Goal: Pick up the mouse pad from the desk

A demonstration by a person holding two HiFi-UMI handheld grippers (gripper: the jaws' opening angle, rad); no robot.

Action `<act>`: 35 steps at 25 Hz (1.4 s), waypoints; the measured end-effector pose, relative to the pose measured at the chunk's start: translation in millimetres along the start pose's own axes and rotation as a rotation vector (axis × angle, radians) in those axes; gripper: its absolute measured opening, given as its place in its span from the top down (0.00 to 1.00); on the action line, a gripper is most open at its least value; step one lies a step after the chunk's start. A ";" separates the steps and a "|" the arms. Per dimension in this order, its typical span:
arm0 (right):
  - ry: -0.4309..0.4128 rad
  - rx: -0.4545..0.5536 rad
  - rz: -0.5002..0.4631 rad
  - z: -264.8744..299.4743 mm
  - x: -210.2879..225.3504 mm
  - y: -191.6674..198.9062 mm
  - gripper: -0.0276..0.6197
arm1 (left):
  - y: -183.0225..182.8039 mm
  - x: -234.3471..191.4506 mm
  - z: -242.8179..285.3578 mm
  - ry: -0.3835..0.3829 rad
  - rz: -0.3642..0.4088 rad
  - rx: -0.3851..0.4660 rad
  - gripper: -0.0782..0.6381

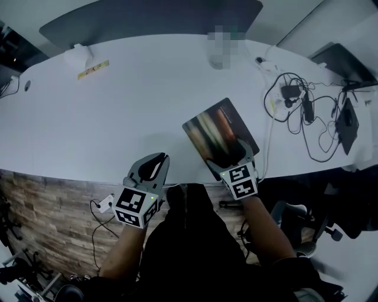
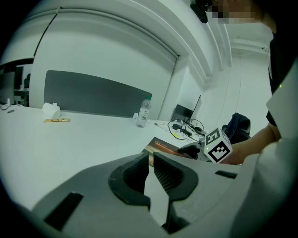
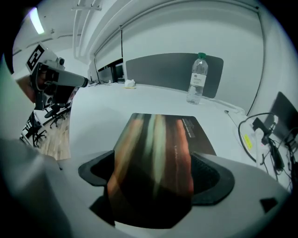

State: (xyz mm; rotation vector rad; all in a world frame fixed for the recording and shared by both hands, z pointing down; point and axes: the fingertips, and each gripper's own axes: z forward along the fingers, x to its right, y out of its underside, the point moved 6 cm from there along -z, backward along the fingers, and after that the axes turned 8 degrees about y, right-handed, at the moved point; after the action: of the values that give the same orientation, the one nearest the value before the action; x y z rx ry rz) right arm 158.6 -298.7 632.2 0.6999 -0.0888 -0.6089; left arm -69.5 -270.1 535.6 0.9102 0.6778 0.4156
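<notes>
The mouse pad (image 1: 215,130), dark with orange and pale streaks, lies flat near the front edge of the white desk (image 1: 118,118). My right gripper (image 1: 227,154) is at its near end, pointing steeply down. In the right gripper view the pad (image 3: 158,148) runs in between the wide-apart jaws of the gripper (image 3: 156,173), with a gap at each side. My left gripper (image 1: 158,160) hovers at the desk's front edge, left of the pad, its jaws (image 2: 151,160) closed on nothing. From there the pad (image 2: 163,146) and the right gripper (image 2: 195,151) show just beyond.
A water bottle (image 3: 196,78) stands at the back of the desk before a grey divider (image 1: 147,17). Tangled cables and chargers (image 1: 301,112) lie at the right, with a dark device (image 1: 348,124) beyond them. A crumpled tissue (image 1: 80,56) and a yellow strip (image 1: 93,69) sit far left.
</notes>
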 end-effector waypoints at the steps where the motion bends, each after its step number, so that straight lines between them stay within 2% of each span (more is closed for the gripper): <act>1: -0.002 -0.009 0.009 1.1 3.1 2.3 0.23 | 0.3 -0.1 -1.8 -0.002 -0.001 0.000 0.84; 4: -0.033 -0.031 0.049 5.5 7.1 6.7 0.17 | 1.9 -0.4 -4.3 -0.009 -0.002 0.001 0.84; 10: -0.062 -0.044 0.016 4.5 1.9 5.9 0.14 | 1.4 3.7 -4.3 -0.003 -0.006 0.004 0.84; 21: -0.037 0.009 0.028 2.9 5.0 8.1 0.15 | 4.5 10.0 0.7 0.013 -0.010 -0.005 0.84; 28: -0.031 0.014 0.025 2.3 7.3 6.8 0.21 | 5.8 15.7 7.7 0.028 -0.005 -0.016 0.84; 35: -0.105 -0.036 -0.030 -3.2 -14.1 10.5 0.18 | 4.6 16.8 7.2 0.028 -0.003 -0.020 0.84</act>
State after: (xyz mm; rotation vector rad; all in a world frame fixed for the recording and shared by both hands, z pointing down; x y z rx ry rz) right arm 153.0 -282.7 638.1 0.6355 -0.1652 -0.6743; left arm -52.6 -261.7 536.5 0.8864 0.6992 0.4327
